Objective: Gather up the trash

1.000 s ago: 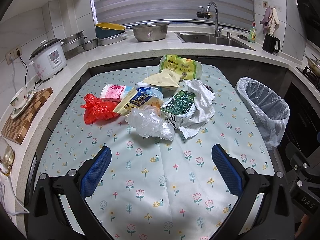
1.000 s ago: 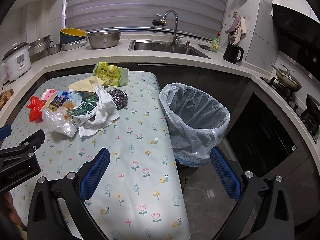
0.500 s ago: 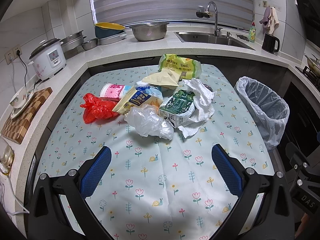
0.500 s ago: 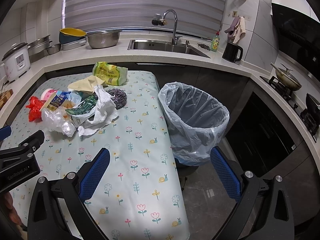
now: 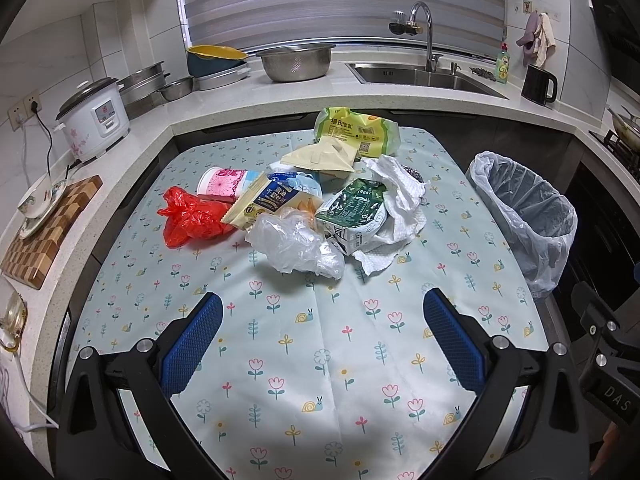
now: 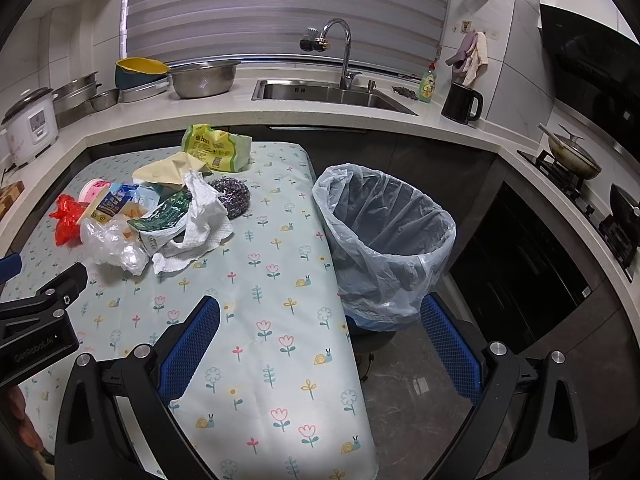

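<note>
Kitchen, L-shaped counter under a shuttered window, sink and steel bowls along the back.

Table (image 5: 320, 360): covered with a pale flower-and-snail cloth; trash heaped at its far middle, near half bare.

Bin (image 6: 384, 240): lined with a thin clear bag, stands on the floor just beside the table's right edge; appears empty.

Trash pile, in descending size:
- Green-yellow snack bag (image 5: 358, 133), farthest back; puffy, likely light and crinkly.
- White paper towel (image 5: 400, 208), crumpled, draped over the carton's right side; soft, pinches anywhere.
- Green milk carton (image 5: 354, 210), on its side; stiff card, best taken across its flat faces.
- Clear plastic bag (image 5: 296, 246), nearest the grippers; limp and slippery, so a pinch on a bunched fold should hold best.
- Red plastic bag (image 5: 190, 218), left edge of the pile; soft, same handling.
- Beige wrapper (image 5: 320, 156), blue-yellow packet (image 5: 264, 202), pink cup (image 5: 222, 182): light; cup may crush.
- Steel scourer (image 6: 232, 196), behind the towel; springy, easy to grip.

Left gripper (image 5: 320, 340): jaws spread wide, holding nothing, above bare cloth short of the pile.

Right gripper (image 6: 320, 344): jaws spread wide, holding nothing, over the table's right edge near the bin.
</note>
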